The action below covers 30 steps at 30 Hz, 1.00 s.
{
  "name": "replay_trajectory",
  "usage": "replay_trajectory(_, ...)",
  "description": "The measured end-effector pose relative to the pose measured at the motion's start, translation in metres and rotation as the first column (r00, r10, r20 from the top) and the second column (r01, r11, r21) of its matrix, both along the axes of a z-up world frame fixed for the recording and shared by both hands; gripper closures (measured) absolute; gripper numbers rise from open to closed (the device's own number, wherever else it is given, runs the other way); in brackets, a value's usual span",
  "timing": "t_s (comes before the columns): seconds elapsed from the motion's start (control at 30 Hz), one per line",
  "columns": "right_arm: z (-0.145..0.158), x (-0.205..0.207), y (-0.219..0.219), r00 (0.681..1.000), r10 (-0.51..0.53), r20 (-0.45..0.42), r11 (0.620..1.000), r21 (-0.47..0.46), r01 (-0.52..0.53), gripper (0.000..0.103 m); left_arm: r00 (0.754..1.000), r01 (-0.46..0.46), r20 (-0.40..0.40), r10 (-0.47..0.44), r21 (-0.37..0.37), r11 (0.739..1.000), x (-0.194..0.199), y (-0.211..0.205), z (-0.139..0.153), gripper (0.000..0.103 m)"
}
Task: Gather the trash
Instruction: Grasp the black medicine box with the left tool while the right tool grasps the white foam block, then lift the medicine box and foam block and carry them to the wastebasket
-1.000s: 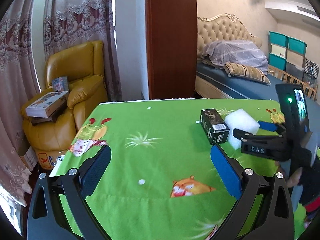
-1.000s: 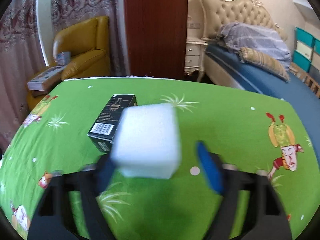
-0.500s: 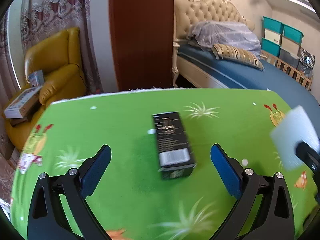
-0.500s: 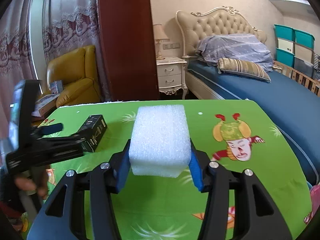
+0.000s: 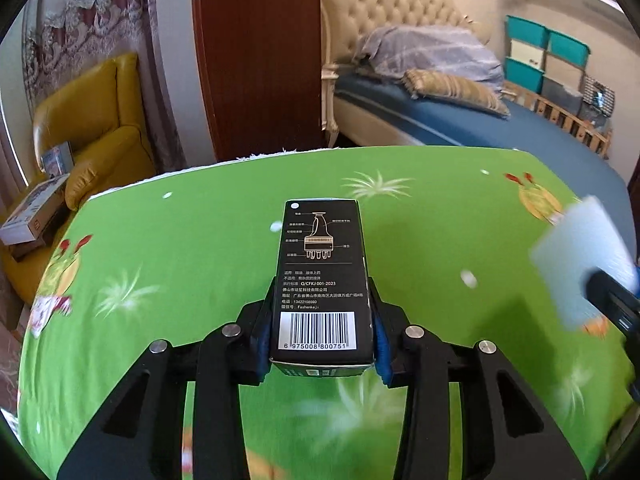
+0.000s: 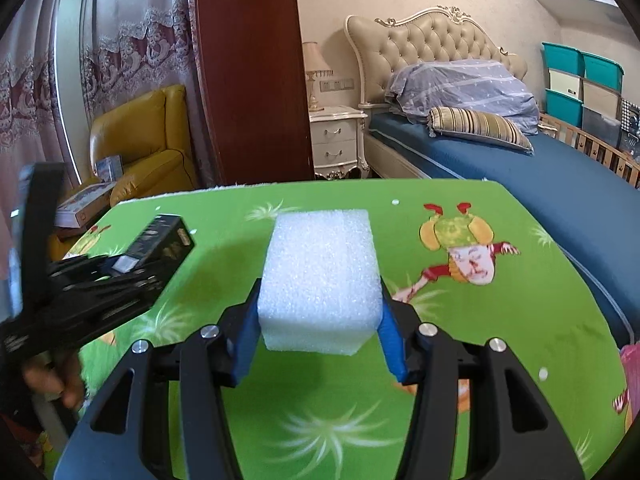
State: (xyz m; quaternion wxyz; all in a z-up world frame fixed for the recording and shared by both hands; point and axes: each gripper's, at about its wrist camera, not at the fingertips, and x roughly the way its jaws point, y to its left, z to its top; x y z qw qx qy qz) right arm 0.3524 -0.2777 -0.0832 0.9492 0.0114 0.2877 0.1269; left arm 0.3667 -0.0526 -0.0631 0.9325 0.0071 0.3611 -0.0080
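Note:
A black carton with a barcode [image 5: 320, 272] lies lengthwise between the blue pads of my left gripper [image 5: 320, 316]. Its jaws are closing and the pads press on the carton's sides, just over the green cartoon-print cloth [image 5: 180, 240]. My right gripper [image 6: 320, 300] is shut on a white foam block [image 6: 320, 272], held above the cloth [image 6: 440, 340]. In the left wrist view the foam block [image 5: 580, 264] shows blurred at the right edge. The right wrist view shows the left gripper [image 6: 100, 280] with the black carton [image 6: 160, 240] at far left.
A yellow armchair [image 5: 96, 136] with books stands beyond the table's left end. A dark wooden panel [image 6: 252, 72], a white nightstand [image 6: 336, 140] and a blue bed [image 6: 520, 172] lie behind. Teal storage boxes [image 6: 580, 80] are stacked at the far right. A person's hand [image 6: 52, 380] holds the left gripper.
My left gripper has swung over to the black carton and its wide-open jaws have come in onto the carton's sides. The right gripper has carried the foam block away to the right.

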Motion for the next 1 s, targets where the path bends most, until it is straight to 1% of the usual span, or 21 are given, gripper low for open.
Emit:
replay_trajectory(0.27,0.004,-0.053,0.004,1.0,-0.004,0.016,1.0,-0.012,0.004,0.053,0.995,0.027,0.091,-0.027,0.002,1.0,-0.086,0.003,0.013,0.065)
replay_trajectory(0.37,0.006,-0.075,0.008,1.0,-0.005,0.031,1.0,-0.029,0.006,0.053,0.989,0.024,0.147,-0.024,0.001,1.0,-0.12,0.006,0.021,0.065)
replay_trajectory(0.53,0.012,-0.119,0.012,0.998,0.011,0.069,0.999,-0.033,-0.008,0.052,0.979,0.038,0.203,-0.034,-0.015,0.999,-0.164,0.01,0.025,0.064)
replay_trajectory(0.7,0.018,-0.162,0.018,0.993,0.034,0.112,0.998,-0.057,-0.028,0.052,0.969,0.047,0.245,-0.036,-0.041,0.998,-0.196,0.009,0.025,0.064)
replay_trajectory(0.83,0.019,-0.191,0.017,0.988,0.032,0.148,0.996,-0.083,-0.02,0.052,0.958,0.059,0.281,-0.049,-0.028,0.998,-0.216,0.0,0.023,0.064)
replay_trajectory(1.0,0.019,-0.213,0.006,0.986,0.015,0.164,0.997,-0.082,-0.001,0.052,0.948,0.084,0.309,-0.079,-0.001,0.996,-0.233,-0.011,0.024,0.064)
